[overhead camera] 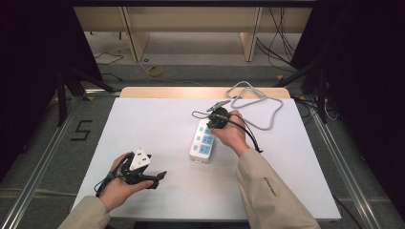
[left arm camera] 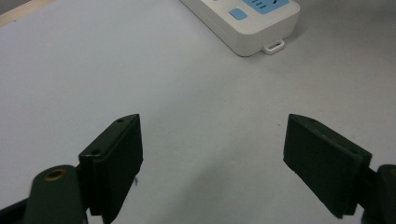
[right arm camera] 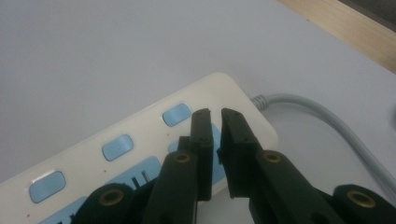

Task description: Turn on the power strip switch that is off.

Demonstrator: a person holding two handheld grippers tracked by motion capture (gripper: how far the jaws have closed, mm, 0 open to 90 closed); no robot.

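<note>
Two grippers work over a white table (overhead camera: 157, 119), each held in one of a person's hands. Nearest, at about seven o'clock on the table in the high view, the left hand (overhead camera: 117, 183) holds the left gripper (overhead camera: 160, 175) low over the surface, pointing toward three o'clock; a white block sits on top of it. In the left gripper view its two black jaws stand wide apart with nothing between them, bare white table beneath, and the near end of a power strip (left arm camera: 254, 25) showing at one o'clock with a small hanging loop on its end. Farther in, just right of the table's centre, the white power strip (overhead camera: 203, 140) lies flat, running roughly from six toward twelve, with blue sockets and blue switches on its face. The right hand (overhead camera: 234, 133) holds the right gripper (overhead camera: 213, 120) over the strip's far end. In the right gripper view its jaws are almost together, a narrow slit between them, gripping nothing, tips just above the strip (right arm camera: 140, 149) near the last blue switch (right arm camera: 176, 114). Beyond, a grey cord (overhead camera: 258, 102) leaves the strip's far end and loops across the table toward one o'clock, reaching the wooden far edge (overhead camera: 167, 92).
</note>
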